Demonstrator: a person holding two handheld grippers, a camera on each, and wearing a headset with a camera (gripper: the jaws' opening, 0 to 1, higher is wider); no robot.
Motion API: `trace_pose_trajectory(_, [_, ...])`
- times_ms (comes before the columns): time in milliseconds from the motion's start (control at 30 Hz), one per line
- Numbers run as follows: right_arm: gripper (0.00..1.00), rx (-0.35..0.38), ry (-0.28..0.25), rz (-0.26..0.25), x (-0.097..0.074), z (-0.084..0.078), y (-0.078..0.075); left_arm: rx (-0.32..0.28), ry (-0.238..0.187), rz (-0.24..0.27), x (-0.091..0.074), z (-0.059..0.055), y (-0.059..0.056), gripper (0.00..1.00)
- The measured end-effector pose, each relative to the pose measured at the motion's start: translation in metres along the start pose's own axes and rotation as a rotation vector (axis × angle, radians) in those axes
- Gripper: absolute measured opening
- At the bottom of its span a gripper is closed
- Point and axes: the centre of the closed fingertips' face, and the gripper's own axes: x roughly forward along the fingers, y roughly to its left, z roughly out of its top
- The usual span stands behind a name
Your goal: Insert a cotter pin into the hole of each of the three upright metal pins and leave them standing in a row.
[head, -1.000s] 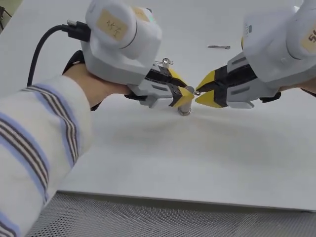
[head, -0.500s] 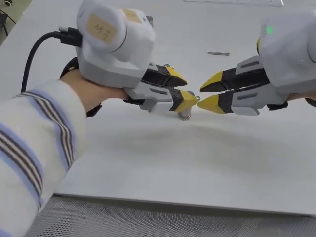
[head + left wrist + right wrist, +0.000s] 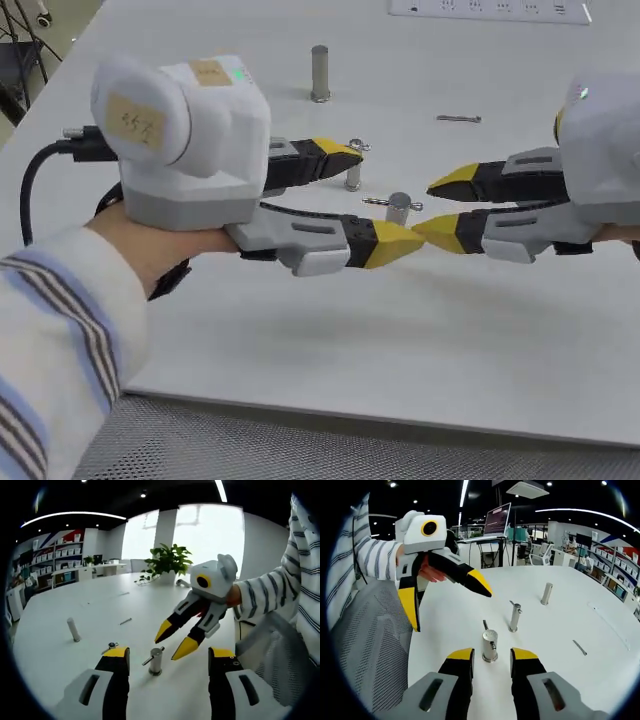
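Okay, the nearest metal pin point(image 3: 399, 208) stands upright on the white table point(image 3: 300, 330) with a cotter pin point(image 3: 377, 201) through its hole, sticking out sideways. Just behind it the second metal pin point(image 3: 353, 178) is also upright, and its own looped cotter point(image 3: 356, 146) shows at the top. The third metal pin point(image 3: 320, 72) stands well apart, farther back, with a bare hole as far as I can tell. A loose cotter pin point(image 3: 458, 119) lies flat on the table off to the right. The left gripper point(image 3: 385, 195) has its jaws spread wide on either side of the nearest pin, touching nothing. The right gripper point(image 3: 423, 207) faces it from the other side, jaws parted and empty, tips just beside the pin. Judgement: two of three insertions look done. What's left is to pick up the loose cotter, thread it through the far pin, and maybe tidy the spacing, since the far pin sits away from the other two.
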Motion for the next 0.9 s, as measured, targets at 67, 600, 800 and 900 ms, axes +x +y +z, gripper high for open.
trace_pose_trajectory(67, [0.25,0.010,-0.019,0.013,0.004,0.000,0.004,-0.021,-0.014,0.014,-0.004,0.000,-0.002,0.67])
trace_pose_trajectory(600, [0.31,0.137,-0.107,0.029,0.027,-0.006,0.008,-0.154,0.003,0.146,-0.022,-0.030,-0.005,0.99])
trace_pose_trajectory(800, [0.30,0.128,-0.097,0.038,0.035,-0.008,0.012,-0.171,0.017,0.140,-0.024,-0.036,-0.008,0.99])
trace_pose_trajectory(900, [0.28,0.124,-0.093,0.040,0.039,-0.009,0.012,-0.174,0.030,0.140,-0.025,-0.039,-0.008,0.99])
